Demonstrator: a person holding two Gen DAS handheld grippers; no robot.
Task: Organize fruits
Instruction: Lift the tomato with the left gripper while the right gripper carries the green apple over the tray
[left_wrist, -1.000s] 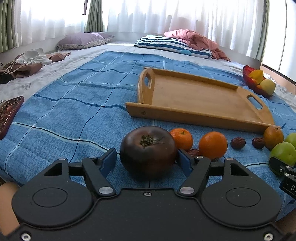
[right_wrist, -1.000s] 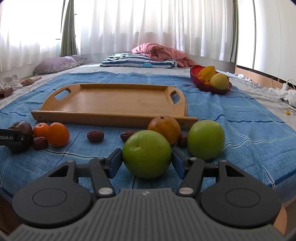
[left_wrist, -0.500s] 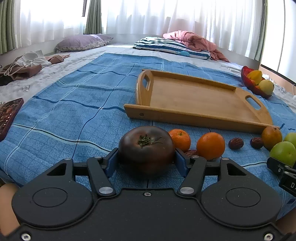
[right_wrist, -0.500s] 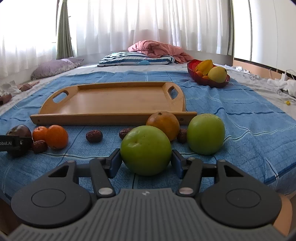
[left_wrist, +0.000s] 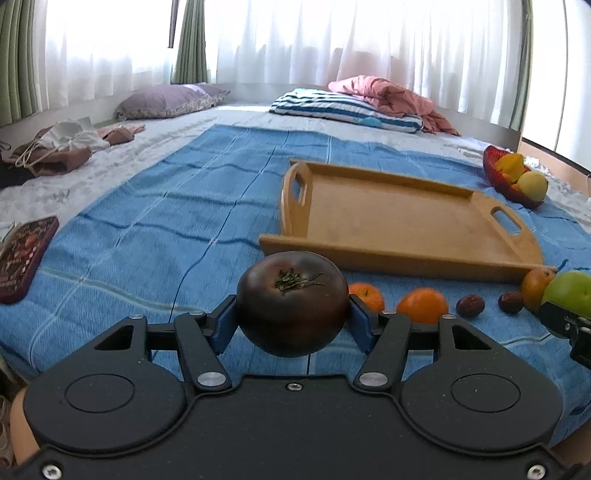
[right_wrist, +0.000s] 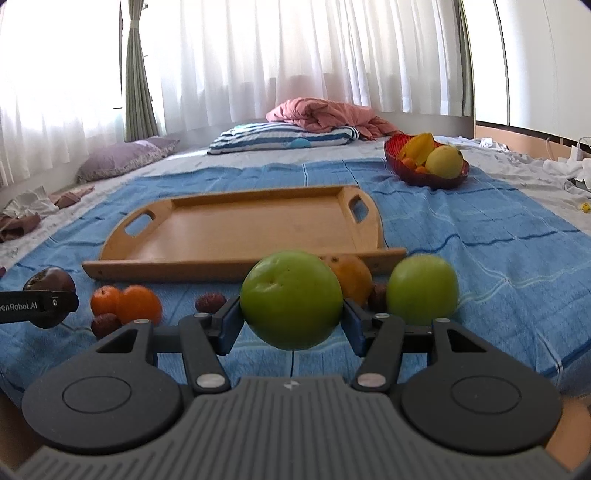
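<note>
My left gripper (left_wrist: 291, 321) is shut on a dark purple tomato (left_wrist: 291, 301) and holds it above the blue blanket. My right gripper (right_wrist: 291, 321) is shut on a green apple (right_wrist: 291, 299) and holds it lifted too. An empty wooden tray (left_wrist: 399, 218) lies just beyond; it also shows in the right wrist view (right_wrist: 243, 229). On the blanket in front of the tray lie two oranges (left_wrist: 422, 304), dark dates (left_wrist: 470, 305), a brownish-orange fruit (right_wrist: 352, 277) and a second green apple (right_wrist: 422, 290).
A red bowl of fruit (right_wrist: 428, 162) stands at the back right of the blanket. Pillows and a pink quilt (right_wrist: 325, 116) lie at the far end. A dark red case (left_wrist: 26, 254) lies at the left. Clothes (left_wrist: 62, 147) lie at the far left.
Both grippers closed on their fruit and lifted it off the blanket, the left with the tomato, the right with the green apple.
</note>
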